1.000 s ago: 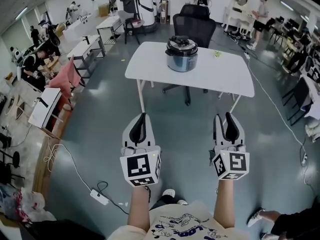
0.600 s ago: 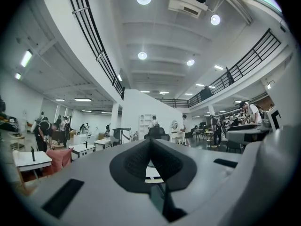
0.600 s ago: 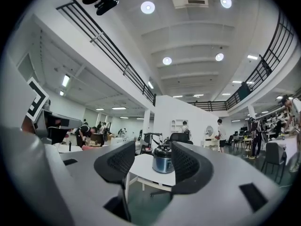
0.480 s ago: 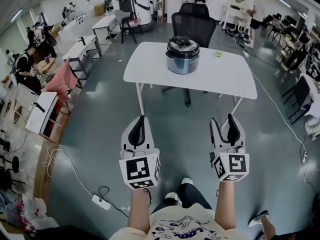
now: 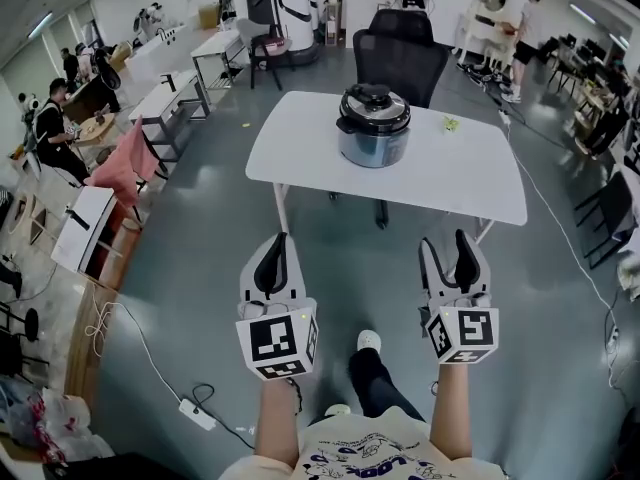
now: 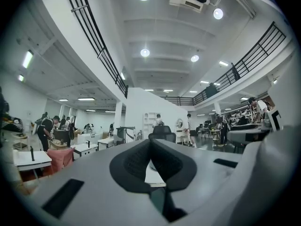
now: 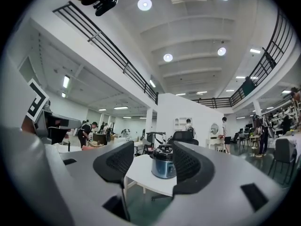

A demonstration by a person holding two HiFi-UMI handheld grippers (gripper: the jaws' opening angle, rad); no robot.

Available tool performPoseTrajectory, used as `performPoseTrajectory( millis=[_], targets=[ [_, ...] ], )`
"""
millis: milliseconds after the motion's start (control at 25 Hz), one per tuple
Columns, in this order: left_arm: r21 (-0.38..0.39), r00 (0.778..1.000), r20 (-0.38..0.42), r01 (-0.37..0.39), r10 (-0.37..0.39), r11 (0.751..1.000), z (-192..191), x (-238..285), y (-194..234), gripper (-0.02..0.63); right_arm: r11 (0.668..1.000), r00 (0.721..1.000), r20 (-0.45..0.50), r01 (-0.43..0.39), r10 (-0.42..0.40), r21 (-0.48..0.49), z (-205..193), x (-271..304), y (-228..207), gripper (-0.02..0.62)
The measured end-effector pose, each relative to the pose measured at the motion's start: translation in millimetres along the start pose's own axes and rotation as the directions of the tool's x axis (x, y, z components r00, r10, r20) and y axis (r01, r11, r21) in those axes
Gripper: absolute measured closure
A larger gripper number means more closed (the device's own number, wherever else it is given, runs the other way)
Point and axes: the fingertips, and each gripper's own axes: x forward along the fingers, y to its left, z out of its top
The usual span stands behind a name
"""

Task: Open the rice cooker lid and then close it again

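The silver rice cooker point(image 5: 373, 128) with its black lid down stands on the white table point(image 5: 450, 173), well ahead of me across bare floor. Both grippers are held level at waist height, far short of the table. My left gripper point(image 5: 275, 240) is shut, its pads point(image 6: 136, 161) meeting with nothing between them. My right gripper point(image 5: 448, 238) has its jaws opening, and nothing is between them. In the right gripper view, the rice cooker point(image 7: 163, 163) shows far off through the gap of the right gripper point(image 7: 153, 160), on the table point(image 7: 138, 172).
A black office chair point(image 5: 400, 53) stands behind the table. A pink-draped chair point(image 5: 125, 158) and desks with people line the left. A power strip point(image 5: 195, 413) and its cable lie on the floor at lower left. A cable point(image 5: 560, 238) runs along the floor on the right.
The table and cooker have come nearer as I walk forward with both grippers. The right jaws have spread wider. The left jaws stay shut.
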Motion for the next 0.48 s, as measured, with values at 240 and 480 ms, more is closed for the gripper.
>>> performPoseTrajectory(
  millis=[240,480],
  targets=[
    [0.009,0.999,0.017,-0.047,0.047,0.999,12,112,-9,0.592,0.999,0.999,0.015,-0.048,0.048,-0.006,3,111,-59,0.336],
    [0.007,0.995,0.029,-0.091,0.091,0.996,26,219,-19,0.592,0.994,0.993,0.025,-0.112,0.113,-0.019,11,220,-113,0.336]
  ],
)
